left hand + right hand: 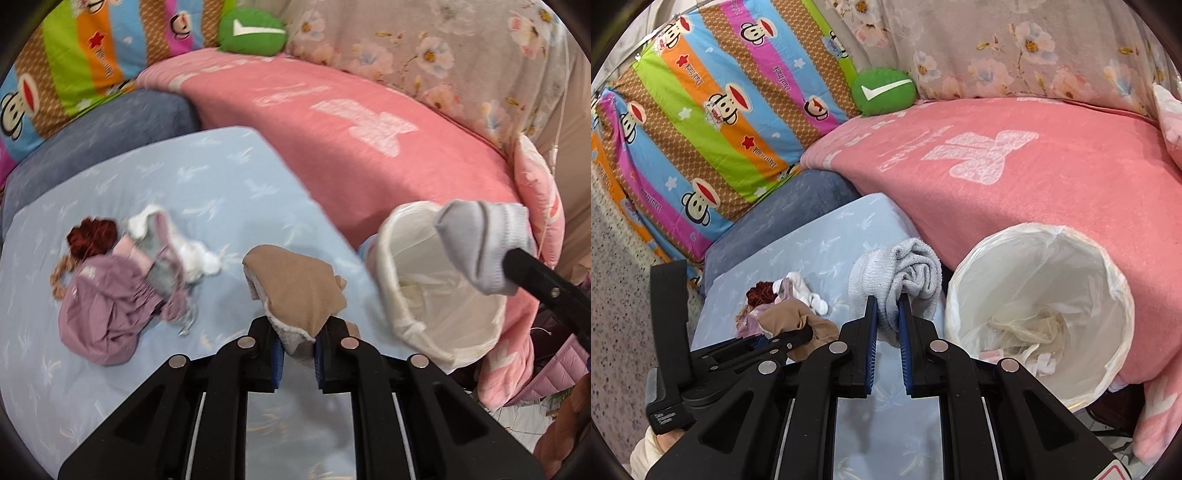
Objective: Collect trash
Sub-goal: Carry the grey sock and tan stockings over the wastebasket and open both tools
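My left gripper [297, 341] is shut on a tan sock [295, 284], lifted off the light blue sheet [240, 192]. Grey sock [905, 273] is pinched in my shut right gripper [887, 308], just left of the white bag-lined bin [1052, 258]. The left wrist view shows that grey sock [476, 243] hanging over the bin's rim [388, 254], with the right gripper's black finger [535, 273] behind it. Crumpled tissues and wrappers lie in the bin. In the right wrist view, the left gripper [807, 334] holds the tan sock [786, 314] low at left.
A doll in a purple dress [99, 299] and white crumpled pieces [199, 258] lie on the sheet. A pink blanket [369, 155], a striped monkey pillow [713, 122], a green cushion [882, 92] and a blue-grey pillow [92, 147] ring the bed. Speckled floor [617, 277] is at left.
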